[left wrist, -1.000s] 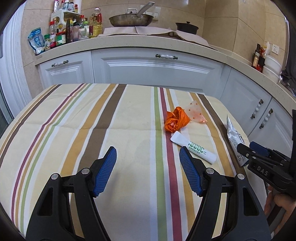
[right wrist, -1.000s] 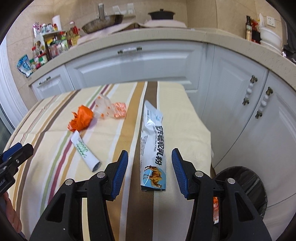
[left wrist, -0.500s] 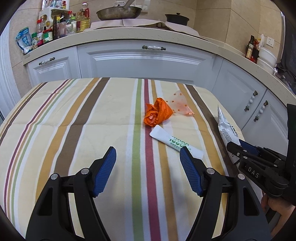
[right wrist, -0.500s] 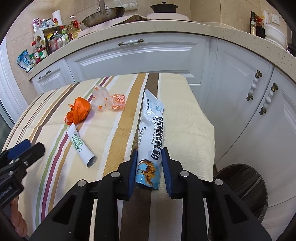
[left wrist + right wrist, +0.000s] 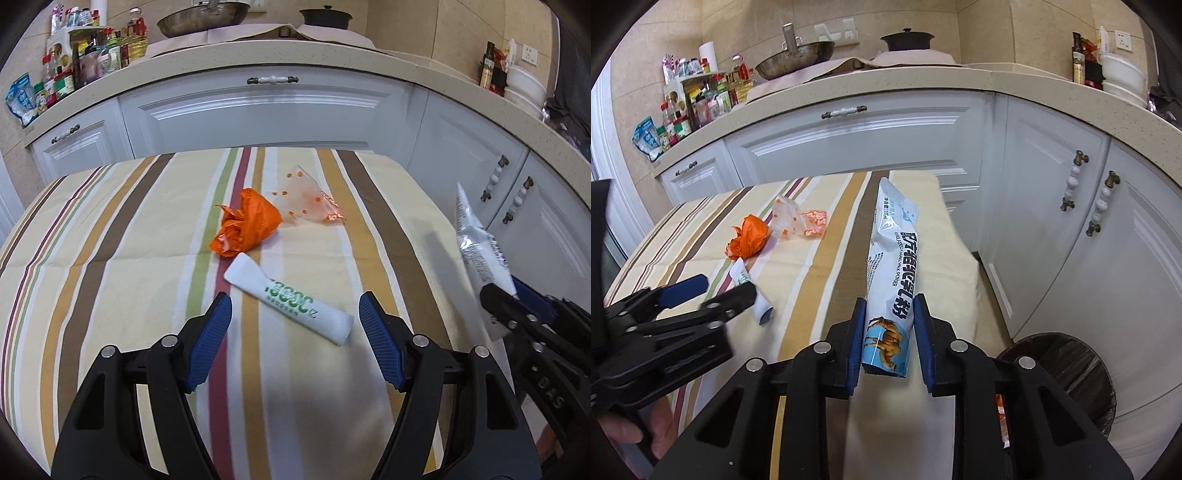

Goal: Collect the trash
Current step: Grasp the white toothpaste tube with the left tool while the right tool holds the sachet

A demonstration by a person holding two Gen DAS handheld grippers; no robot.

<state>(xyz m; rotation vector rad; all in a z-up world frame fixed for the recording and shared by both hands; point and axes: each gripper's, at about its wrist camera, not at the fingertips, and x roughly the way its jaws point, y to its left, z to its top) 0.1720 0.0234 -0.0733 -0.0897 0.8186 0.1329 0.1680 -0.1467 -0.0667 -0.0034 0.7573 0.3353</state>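
My right gripper [image 5: 889, 334] is shut on the lower end of a white and blue milk powder sachet [image 5: 892, 273] and holds it lifted off the striped tablecloth [image 5: 820, 280]; the sachet also shows at the right of the left wrist view [image 5: 478, 247]. My left gripper [image 5: 295, 325] is open just short of a white tube with green print [image 5: 291, 295]. Beyond the tube lie a crumpled orange wrapper [image 5: 247, 229] and a clear wrapper with orange dots [image 5: 306, 201]. A dark round trash bin [image 5: 1067, 373] stands on the floor to the right of the table.
White kitchen cabinets [image 5: 258, 110] and a curved countertop [image 5: 923, 85] wrap around behind and to the right of the table. Bottles and jars [image 5: 85, 62], a pan [image 5: 203, 18] and a black pot [image 5: 325, 16] stand on the counter.
My right gripper closed on the sachet and lifted it off the cloth. My left gripper moved forward and to the right, bringing the white tube in front of its open fingers.
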